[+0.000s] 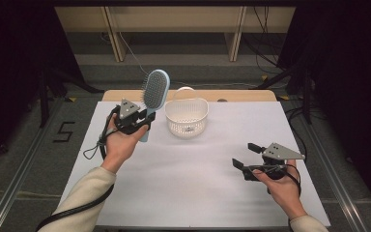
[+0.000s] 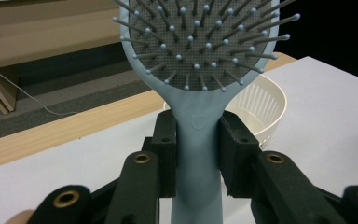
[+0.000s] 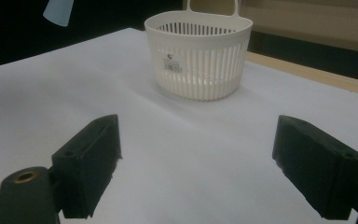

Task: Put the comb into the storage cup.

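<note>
We see the left hand-held gripper [image 1: 142,121] clamped on the handle of a light blue hairbrush [image 1: 154,92], held upright above the surface [image 1: 193,183], just left of the white basket [image 1: 187,116]. The right hand-held gripper [image 1: 245,155] hovers released, nothing between its jaws, well apart from the basket.

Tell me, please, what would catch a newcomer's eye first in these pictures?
The light blue hairbrush stands out, held upright above the table's far left by the left gripper, which is shut on its handle. Just right of it sits a white slotted basket on the white table cover. The right gripper hovers open at the near right.
</note>
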Tool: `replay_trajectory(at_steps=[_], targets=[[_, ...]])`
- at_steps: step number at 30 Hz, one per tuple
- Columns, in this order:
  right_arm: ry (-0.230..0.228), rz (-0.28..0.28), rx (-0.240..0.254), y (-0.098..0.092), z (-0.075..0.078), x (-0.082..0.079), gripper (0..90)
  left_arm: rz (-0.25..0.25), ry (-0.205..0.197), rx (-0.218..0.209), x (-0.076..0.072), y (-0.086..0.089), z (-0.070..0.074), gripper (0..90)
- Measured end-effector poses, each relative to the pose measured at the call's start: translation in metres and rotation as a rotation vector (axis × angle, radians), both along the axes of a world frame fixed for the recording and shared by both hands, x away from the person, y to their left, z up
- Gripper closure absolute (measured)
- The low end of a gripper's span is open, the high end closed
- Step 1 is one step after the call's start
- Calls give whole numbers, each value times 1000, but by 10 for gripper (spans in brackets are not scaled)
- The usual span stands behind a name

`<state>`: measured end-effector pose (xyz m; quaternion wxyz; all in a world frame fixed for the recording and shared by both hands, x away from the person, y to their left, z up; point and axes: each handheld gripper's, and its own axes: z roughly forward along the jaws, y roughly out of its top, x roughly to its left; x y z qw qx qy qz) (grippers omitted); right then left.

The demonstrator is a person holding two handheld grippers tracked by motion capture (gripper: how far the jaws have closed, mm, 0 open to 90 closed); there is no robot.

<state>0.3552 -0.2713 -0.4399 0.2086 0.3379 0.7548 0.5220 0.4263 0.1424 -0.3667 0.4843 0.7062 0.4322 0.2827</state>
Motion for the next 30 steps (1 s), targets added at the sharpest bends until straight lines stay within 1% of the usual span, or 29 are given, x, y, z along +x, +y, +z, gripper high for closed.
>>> replay_trajectory(at_steps=[3,6,13,30], targets=[[0,2,2,0,-1,0,158,2,-1,-4,1,-1,1,697],[5,8,-8,0,-2,-1,159,2,-4,-2,2,-1,1,696],[4,11,-1,1,-2,-1,158,12,-18,-12,4,0,3,697],[4,23,-10,2,-2,-3,158,7,-25,-18,6,-4,5,696]])
